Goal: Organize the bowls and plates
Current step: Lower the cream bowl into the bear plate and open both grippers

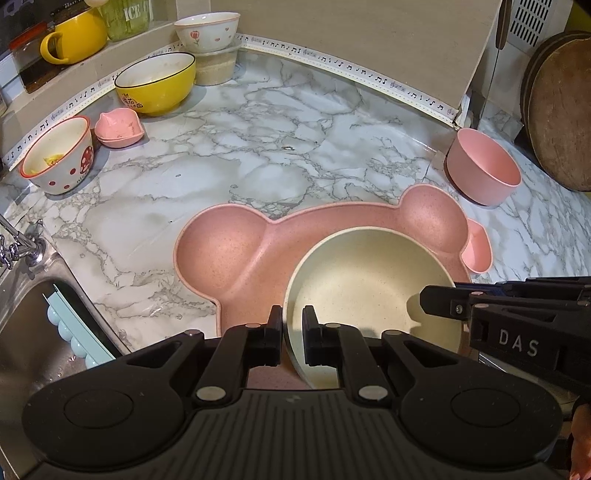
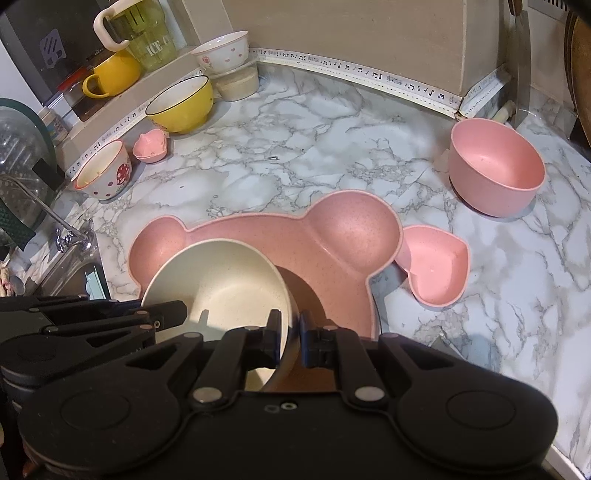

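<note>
A cream bowl [image 1: 369, 280] [image 2: 218, 280] sits over the large compartment of a pink bear-shaped plate [image 1: 229, 251] [image 2: 332, 251] on the marble counter. My left gripper [image 1: 293, 325] is shut on the bowl's near left rim, one finger inside and one outside. My right gripper [image 2: 290, 325] is shut on the bowl's right rim in the same way. Each gripper shows at the edge of the other view: the right gripper [image 1: 439, 301] and the left gripper [image 2: 173, 310]. Whether the bowl's base touches the plate is hidden.
A pink bowl [image 2: 495, 173] stands at the back right, and a pink heart dish [image 2: 436, 269] lies beside the plate's right ear. Along the back left are a yellow bowl [image 1: 155, 85], a mushroom bowl [image 1: 55, 155], a small pink dish [image 1: 118, 129] and a tulip bowl [image 1: 207, 29]. The sink [image 1: 33, 314] is at the left.
</note>
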### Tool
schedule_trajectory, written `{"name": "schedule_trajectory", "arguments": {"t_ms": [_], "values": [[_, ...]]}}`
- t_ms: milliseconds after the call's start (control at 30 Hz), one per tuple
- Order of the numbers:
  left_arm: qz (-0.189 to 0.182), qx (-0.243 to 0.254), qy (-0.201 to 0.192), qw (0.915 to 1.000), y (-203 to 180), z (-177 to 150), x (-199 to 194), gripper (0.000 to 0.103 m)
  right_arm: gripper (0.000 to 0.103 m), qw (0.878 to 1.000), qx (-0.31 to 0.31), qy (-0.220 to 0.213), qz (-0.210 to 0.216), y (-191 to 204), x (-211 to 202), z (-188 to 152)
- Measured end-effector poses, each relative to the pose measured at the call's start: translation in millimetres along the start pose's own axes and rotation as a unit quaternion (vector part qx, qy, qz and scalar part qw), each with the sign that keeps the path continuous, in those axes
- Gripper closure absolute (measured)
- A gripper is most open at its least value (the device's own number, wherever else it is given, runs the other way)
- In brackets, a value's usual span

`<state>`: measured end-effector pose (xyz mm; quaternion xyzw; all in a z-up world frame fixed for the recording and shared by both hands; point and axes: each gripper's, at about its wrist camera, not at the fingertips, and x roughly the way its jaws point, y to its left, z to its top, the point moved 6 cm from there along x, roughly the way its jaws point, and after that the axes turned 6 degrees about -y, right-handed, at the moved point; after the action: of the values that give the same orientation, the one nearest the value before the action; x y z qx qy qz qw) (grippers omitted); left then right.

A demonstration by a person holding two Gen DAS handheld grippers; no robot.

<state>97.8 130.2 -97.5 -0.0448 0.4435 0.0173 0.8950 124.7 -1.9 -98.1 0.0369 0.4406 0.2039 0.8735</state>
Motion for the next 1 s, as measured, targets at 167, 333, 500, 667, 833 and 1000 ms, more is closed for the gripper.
{"name": "schedule_trajectory", "arguments": {"t_ms": [167,333,500,667,833,1000], "values": [[0.001,0.012,-0.008,0.9999,-2,4,-7,0.093,0.093,1.000,-0.003,-0.010,0.002,-2,-8,6],[0.011,0.027,-0.029,0.9991,-3,12,-19,0.093,0.092,1.000,-0.012,-0.025,0.006,-1,-21,12],[0.004,0.041,-0.051,0.9978,-14,26,-32,0.092,0.091,0.999,-0.010,-0.042,0.010,-6,-36,20],[-0.013,0.051,-0.069,0.9962,-34,41,-39,0.089,0.089,0.998,-0.001,-0.057,0.003,-21,-49,29],[-0.027,0.057,-0.082,0.9946,-54,56,-39,0.072,0.086,0.997,0.012,-0.072,-0.009,-42,-61,37],[-0.041,0.069,-0.091,0.9927,-79,69,-38,0.061,0.084,0.996,0.018,-0.087,-0.023,-65,-72,44]]}}
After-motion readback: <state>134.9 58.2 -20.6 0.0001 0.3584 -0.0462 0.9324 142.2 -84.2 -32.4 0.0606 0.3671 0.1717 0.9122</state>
